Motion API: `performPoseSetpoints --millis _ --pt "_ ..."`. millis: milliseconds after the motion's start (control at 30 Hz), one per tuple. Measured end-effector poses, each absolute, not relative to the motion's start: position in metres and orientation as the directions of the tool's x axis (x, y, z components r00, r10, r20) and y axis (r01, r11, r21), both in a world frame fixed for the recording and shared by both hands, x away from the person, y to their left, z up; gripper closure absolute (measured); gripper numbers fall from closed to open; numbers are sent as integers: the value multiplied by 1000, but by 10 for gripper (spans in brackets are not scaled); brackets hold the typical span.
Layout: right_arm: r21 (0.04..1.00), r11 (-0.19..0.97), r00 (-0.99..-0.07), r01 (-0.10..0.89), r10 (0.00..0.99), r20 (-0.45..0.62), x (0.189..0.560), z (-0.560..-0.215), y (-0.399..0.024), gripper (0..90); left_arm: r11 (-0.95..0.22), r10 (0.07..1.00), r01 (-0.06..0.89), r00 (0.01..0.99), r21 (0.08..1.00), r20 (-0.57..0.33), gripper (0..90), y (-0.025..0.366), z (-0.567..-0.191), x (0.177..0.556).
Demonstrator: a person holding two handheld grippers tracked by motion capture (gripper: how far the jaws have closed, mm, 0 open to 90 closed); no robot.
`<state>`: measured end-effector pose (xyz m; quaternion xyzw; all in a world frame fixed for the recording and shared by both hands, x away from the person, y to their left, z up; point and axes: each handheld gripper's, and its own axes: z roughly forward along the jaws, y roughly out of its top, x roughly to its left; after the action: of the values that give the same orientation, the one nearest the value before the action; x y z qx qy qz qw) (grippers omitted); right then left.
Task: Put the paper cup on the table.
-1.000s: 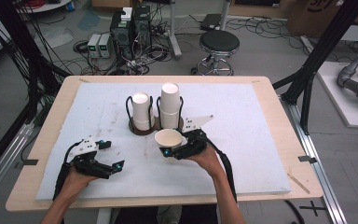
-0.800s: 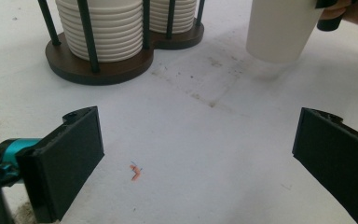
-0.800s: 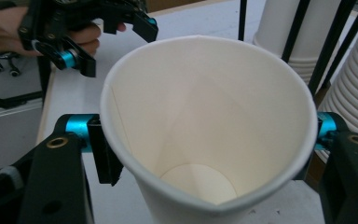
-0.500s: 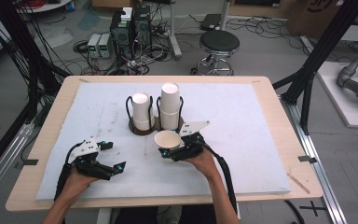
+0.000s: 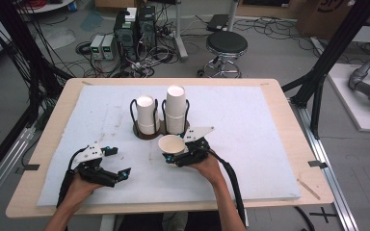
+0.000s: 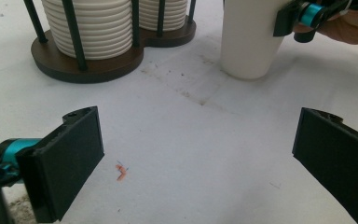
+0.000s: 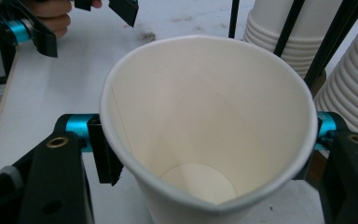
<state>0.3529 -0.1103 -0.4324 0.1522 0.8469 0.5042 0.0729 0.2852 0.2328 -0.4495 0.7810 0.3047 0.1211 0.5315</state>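
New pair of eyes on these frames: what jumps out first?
The single white paper cup gripped by the right claw, standing upright on the white mat just in front of the dark cup holder. Behind it, that holder carries two stacks of cups, the right stack taller. The left claw rests on the mat at the near left, jaws wide open with nothing between them.

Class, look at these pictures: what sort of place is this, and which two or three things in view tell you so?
Probably a robotics lab or workshop. Black frame struts stand around the padded table, electronics boxes sit among tangled cables on the floor, and a hand-held right gripper grips a paper cup.
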Motion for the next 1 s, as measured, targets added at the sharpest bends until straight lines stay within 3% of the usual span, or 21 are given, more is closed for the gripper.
performPoseSetpoints --millis 500,1000 --pt "881 435 -940 186 339 31 350 -438 -119 312 -257 601 347 788 902 -132 17 231 -450 285" --pt "863 465 -934 200 356 25 349 -437 -120 234 -255 602 350 787 901 -135 17 233 -451 286"
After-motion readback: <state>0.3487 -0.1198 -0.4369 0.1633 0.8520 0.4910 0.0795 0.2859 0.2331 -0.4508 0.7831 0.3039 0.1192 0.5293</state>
